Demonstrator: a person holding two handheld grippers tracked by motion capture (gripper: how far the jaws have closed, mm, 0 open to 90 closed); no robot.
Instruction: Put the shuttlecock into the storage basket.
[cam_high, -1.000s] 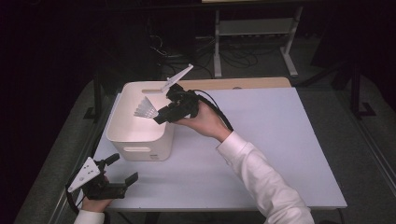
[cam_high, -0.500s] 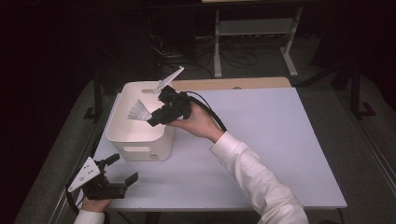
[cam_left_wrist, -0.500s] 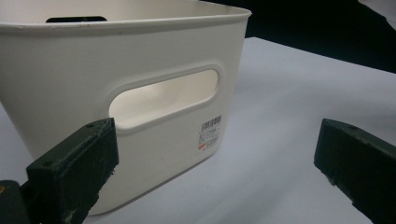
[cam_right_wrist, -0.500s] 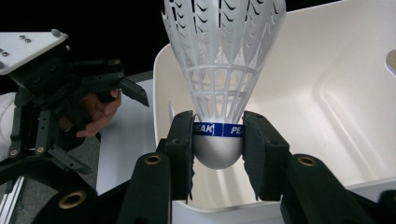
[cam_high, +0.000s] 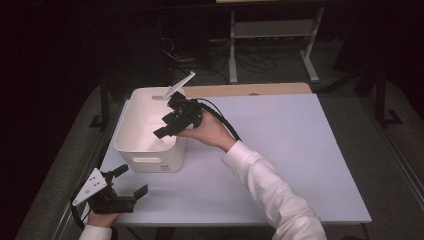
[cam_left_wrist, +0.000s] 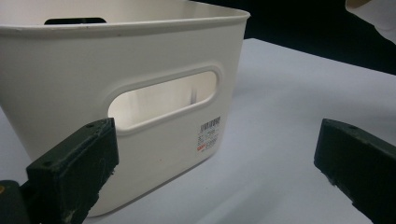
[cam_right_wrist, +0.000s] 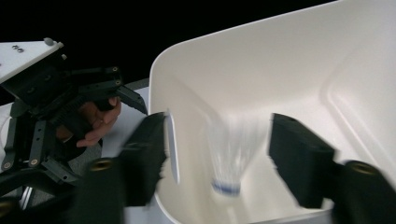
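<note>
Pale tabletop (cam_high: 300, 150), wide bare stretch right of white bin (cam_high: 145, 150) at its left side. Right gripper (cam_high: 167, 127) over bin's rim, jaws just opened, parted, gripping nothing; blurred shuttlecock (cam_right_wrist: 231, 154) between them, inside bin. Left gripper (cam_high: 127, 182) near front-left edge, jaws wide, empty.

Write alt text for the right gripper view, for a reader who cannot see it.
A blurred shuttlecock, cork end down, is inside a white bin, between the open jaws of the right tool, which have just been opening and do not touch it. At the left, beyond the bin, a hand holds the left tool.
</note>
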